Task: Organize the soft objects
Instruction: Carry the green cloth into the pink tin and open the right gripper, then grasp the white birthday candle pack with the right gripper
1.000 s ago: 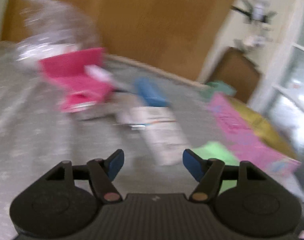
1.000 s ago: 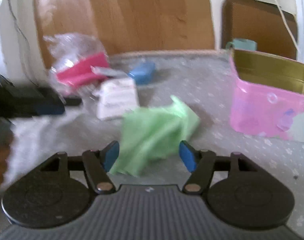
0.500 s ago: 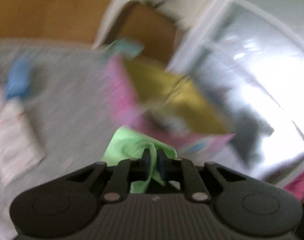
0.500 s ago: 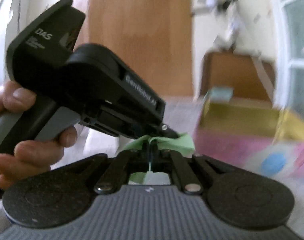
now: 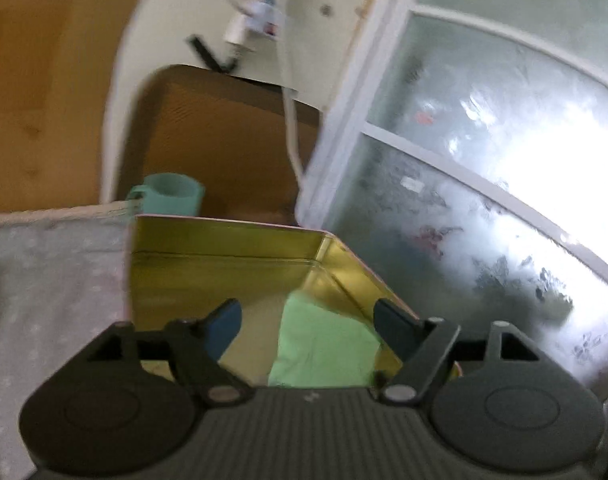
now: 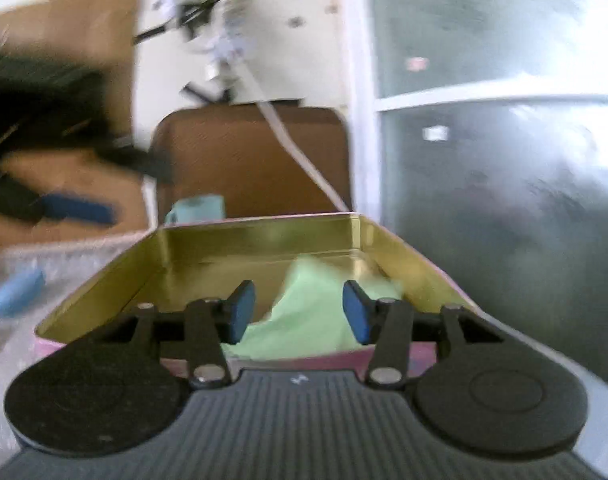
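A light green cloth (image 5: 324,344) lies inside the pink tin with the gold inside (image 5: 224,256). My left gripper (image 5: 308,324) hovers over the tin, its jaws opening, and the pads stand apart from the cloth below. In the right wrist view the same green cloth (image 6: 304,316) rests in the tin (image 6: 256,240) toward its right corner. My right gripper (image 6: 298,312) is above the near rim, jaws opening, with the cloth beyond and below the pads, not pinched. The left gripper's blurred fingers (image 6: 76,208) show at the left of that view.
A teal mug (image 5: 170,198) stands behind the tin by a brown board (image 5: 224,136). A frosted glass door (image 5: 484,200) fills the right. A blue item (image 6: 14,294) lies on the grey spotted cover (image 5: 44,280) left of the tin. A white cable (image 6: 300,160) hangs down the wall.
Both grippers closed on the green cloth on the cover, carried it right to the tin, and now stand open with the cloth lying inside the tin.
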Tool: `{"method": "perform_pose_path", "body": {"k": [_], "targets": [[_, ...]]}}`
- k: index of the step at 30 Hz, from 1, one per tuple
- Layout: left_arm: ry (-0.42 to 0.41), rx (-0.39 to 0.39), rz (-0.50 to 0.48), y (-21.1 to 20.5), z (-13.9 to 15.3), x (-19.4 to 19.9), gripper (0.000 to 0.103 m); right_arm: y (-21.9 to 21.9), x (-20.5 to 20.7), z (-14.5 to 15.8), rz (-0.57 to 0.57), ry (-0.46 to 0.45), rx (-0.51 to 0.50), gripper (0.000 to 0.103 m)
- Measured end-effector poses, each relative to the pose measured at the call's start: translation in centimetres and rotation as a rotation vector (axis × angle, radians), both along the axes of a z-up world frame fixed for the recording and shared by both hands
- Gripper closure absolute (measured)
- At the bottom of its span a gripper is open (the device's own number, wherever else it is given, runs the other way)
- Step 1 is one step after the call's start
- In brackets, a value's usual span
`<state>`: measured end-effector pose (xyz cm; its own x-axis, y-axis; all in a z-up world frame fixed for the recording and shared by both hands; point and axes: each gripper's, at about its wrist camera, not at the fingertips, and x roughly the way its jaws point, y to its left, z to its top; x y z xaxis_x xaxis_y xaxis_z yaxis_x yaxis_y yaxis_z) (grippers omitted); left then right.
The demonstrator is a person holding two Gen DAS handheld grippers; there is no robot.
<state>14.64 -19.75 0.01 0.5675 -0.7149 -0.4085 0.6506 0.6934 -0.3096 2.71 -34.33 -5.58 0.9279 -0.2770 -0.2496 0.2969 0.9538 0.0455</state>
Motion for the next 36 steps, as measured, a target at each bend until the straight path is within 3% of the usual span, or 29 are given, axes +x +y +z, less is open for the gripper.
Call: {"method": "perform_pose_path", "body": {"k": [4, 8, 11, 14, 17, 18, 20, 22, 24, 27, 28, 31, 33, 35, 36], "targets": [[0.009, -0.032, 0.084, 6.1, -0.7, -0.2, 0.028, 1.2, -1.8, 0.3, 0.023, -0.05, 0.068, 0.051], [0.017, -0.049, 0.241, 15.5, -1.6, -1.7, 0.029, 6.1, -2.7, 1.7, 0.245, -0.086, 0.086, 0.053], [0.019, 0.02, 0.464, 23.5, -3.1, -3.6, 0.03, 12.5, -0.9, 1.6, 0.51, 0.035, 0.08, 0.052], [0.106, 0.053, 0.64, 30.0, -5.7, -4.2, 0.03, 19.2, 2.6, -0.2, 0.688, 0.197, 0.056, 0.05], [0.144, 0.034, 0.712, 33.4, -7.5, -5.0, 0.03, 24.6, 5.9, -1.9, 0.742, 0.312, 0.034, 0.023], [0.15, 0.022, 0.722, 34.0, -7.9, -5.2, 0.03, 26.2, 7.0, -2.4, 0.748, 0.333, 0.017, 0.017], [0.172, 0.0, 0.725, 34.7, -8.7, -5.6, 0.03, 28.5, 9.0, -3.4, 0.722, 0.393, -0.041, 0.017], [0.183, -0.008, 0.707, 34.6, -9.0, -5.9, 0.03, 29.1, 9.5, -4.5, 0.693, 0.429, -0.086, 0.03], [0.192, -0.015, 0.68, 34.4, -9.2, -6.3, 0.028, 27.7, 9.0, -4.1, 0.663, 0.417, -0.033, 0.032], [0.182, -0.021, 0.639, 33.8, -9.2, -6.8, 0.028, 24.1, 6.4, -3.0, 0.667, 0.377, 0.159, 0.032], [0.182, -0.024, 0.63, 33.6, -9.3, -6.8, 0.028, 22.9, 5.2, -2.7, 0.647, 0.362, 0.181, 0.032], [0.206, -0.055, 0.593, 32.5, -9.4, -7.0, 0.028, 20.4, -0.2, -2.1, 0.588, 0.293, 0.046, 0.032], [0.222, -0.076, 0.547, 31.3, -9.2, -7.4, 0.028, 18.3, -3.1, -1.9, 0.554, 0.274, 0.013, 0.032], [0.23, -0.077, 0.481, 29.3, -9.0, -7.6, 0.028, 16.4, -4.3, -2.0, 0.525, 0.29, 0.075, 0.032], [0.238, -0.077, 0.446, 28.2, -9.0, -7.8, 0.028, 14.9, -5.0, -2.1, 0.551, 0.299, 0.195, 0.031]]}}
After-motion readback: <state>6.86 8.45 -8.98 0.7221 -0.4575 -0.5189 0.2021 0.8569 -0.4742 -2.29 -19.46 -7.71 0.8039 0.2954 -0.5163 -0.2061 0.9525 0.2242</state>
